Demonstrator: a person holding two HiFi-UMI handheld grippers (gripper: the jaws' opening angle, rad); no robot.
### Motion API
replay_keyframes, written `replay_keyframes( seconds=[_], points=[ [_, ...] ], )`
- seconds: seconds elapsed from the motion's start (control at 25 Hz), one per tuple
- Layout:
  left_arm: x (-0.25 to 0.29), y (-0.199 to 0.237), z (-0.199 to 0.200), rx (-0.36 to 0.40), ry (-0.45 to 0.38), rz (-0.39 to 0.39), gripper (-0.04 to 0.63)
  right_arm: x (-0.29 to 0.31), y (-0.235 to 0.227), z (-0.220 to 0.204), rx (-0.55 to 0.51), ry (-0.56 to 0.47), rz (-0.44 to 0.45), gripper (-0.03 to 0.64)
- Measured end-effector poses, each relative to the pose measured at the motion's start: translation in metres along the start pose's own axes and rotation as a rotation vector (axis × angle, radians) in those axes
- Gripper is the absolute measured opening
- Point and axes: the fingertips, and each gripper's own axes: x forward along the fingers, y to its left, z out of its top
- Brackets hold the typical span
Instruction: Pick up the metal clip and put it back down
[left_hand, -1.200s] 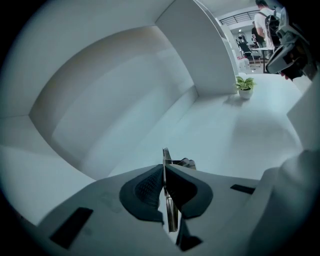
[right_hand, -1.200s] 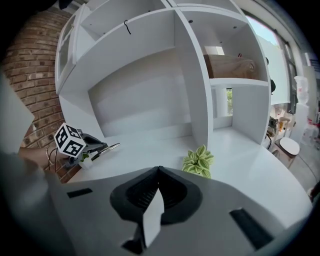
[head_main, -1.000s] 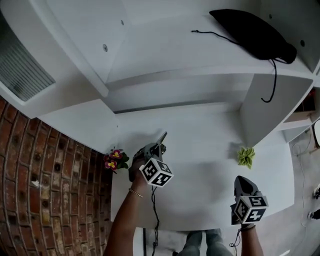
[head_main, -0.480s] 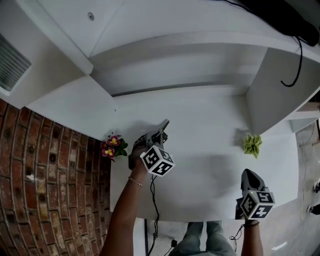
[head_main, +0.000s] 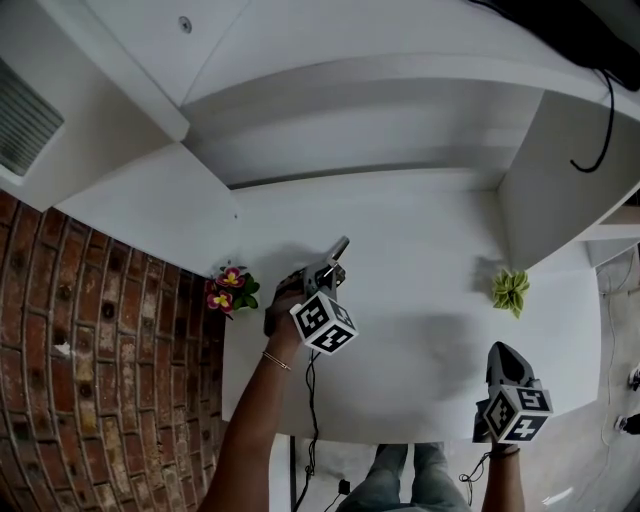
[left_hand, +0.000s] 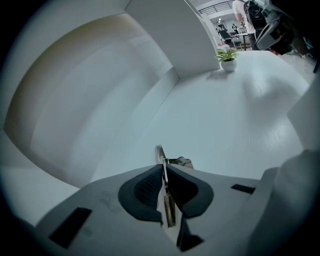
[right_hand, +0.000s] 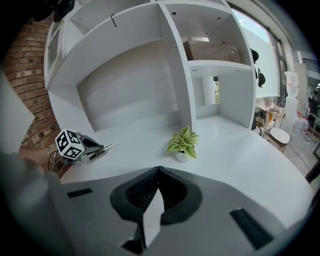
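A thin metal clip is pinched edge-on between the dark pads of my left gripper, its tip sticking out past the jaws. In the head view the clip juts forward from the left gripper above the white desk, at its left part. From the right gripper view the same clip shows at far left. My right gripper is shut with nothing between its pads, held near the desk's front right corner.
A small green potted plant stands at the desk's right. A pot of pink flowers sits at the left edge by the brick wall. White shelf walls rise behind and to the right; a black cord hangs down.
The left gripper with the clip has shifted slightly right and forward. The right gripper has stayed near the front right corner. The head camera has tilted, so the scene sits lower.
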Motion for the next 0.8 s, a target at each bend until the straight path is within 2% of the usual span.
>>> replay_keyframes(
  seconds=[0.56, 0.8],
  points=[
    [0.005, -0.021, 0.001, -0.061, 0.002, -0.193, 0.078, 0.001, -0.006, 0.001, 0.018, 0.005, -0.003, 0.002],
    [0.004, -0.025, 0.002, -0.12, -0.017, -0.269, 0.106, 0.004, -0.009, 0.002, 0.012, 0.012, -0.01, 0.002]
  ],
)
